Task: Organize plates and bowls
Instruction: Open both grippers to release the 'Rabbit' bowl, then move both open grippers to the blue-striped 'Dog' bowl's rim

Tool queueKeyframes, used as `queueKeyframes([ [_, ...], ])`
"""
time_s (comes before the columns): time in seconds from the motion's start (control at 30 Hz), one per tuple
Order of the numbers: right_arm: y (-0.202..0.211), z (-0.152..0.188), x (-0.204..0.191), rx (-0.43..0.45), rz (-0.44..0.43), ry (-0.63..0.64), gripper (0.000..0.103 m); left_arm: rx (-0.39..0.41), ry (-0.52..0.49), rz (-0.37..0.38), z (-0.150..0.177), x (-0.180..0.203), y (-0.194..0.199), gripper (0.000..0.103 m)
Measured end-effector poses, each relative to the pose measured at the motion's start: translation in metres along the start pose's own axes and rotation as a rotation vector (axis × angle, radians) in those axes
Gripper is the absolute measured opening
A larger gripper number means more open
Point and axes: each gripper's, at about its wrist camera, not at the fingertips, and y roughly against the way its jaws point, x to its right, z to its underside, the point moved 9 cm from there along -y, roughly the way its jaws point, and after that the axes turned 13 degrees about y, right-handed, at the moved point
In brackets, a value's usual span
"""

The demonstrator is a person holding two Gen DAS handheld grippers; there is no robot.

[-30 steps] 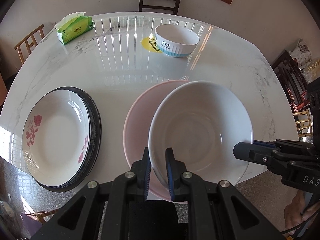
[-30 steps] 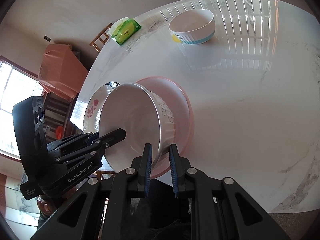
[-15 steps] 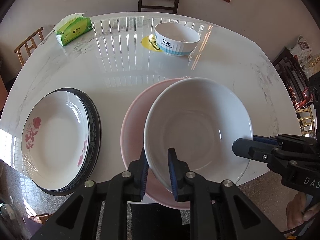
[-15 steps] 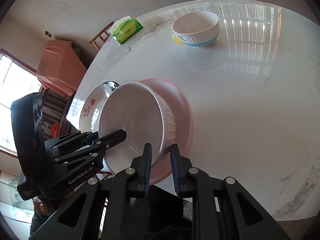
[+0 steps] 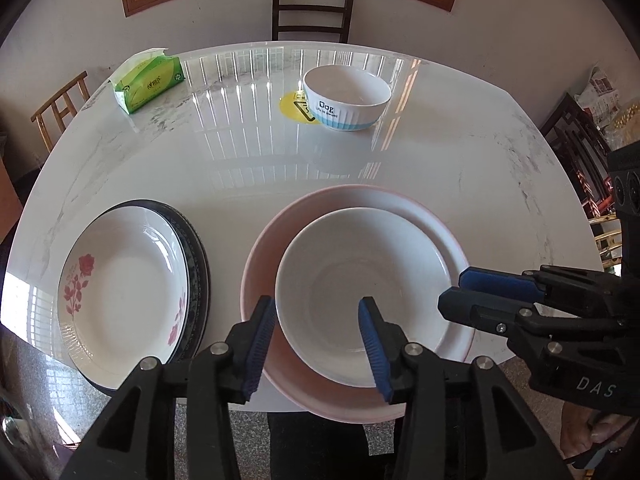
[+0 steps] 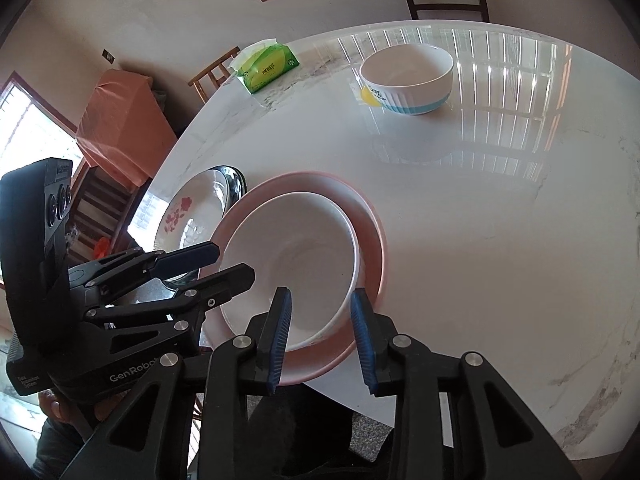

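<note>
White bowl (image 5: 360, 296) is seated inside the pink bowl (image 5: 440, 224) at the marble table's (image 5: 460, 152) near edge. Left gripper (image 5: 320, 340) and right gripper (image 6: 322, 332) jaws are opening, its rim straddled, unpressed.

White bowl (image 5: 360, 292) nested upright in pink bowl (image 5: 444, 220), beside stacked rose plate (image 5: 120, 284); ribbed bowl (image 5: 347, 96) well apart.

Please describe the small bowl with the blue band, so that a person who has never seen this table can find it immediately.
On the white marble table, look at the far side, near the dark chair. The small bowl stands there alone, partly on a yellow sticker. Unlike the plain white bowl in the pink bowl, it has ribbed sides, a blue base band and printed text.
</note>
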Motion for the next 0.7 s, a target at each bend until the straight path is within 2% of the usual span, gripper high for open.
queueKeyframes([
  [0.1,0.01,-0.005,0.001,0.039,-0.014,-0.007,0.031,0.031,0.005,0.03,-0.006,0.001,0.009,0.044],
  [0.2,0.02,-0.01,0.01,0.077,-0.01,-0.024,0.05,0.038,0.009,0.05,-0.009,0.002,0.013,0.044],
  [0.47,0.029,-0.005,0.037,0.098,0.059,-0.037,0.051,0.043,-0.02,0.04,-0.011,0.008,0.009,0.044],
  [0.6,0.028,-0.002,0.053,0.099,0.114,-0.034,0.057,0.056,-0.04,0.023,-0.015,0.011,0.006,0.044],
  [0.7,0.027,-0.001,0.063,0.098,0.12,-0.05,0.058,0.064,-0.044,0.018,-0.02,0.013,0.005,0.044],
])
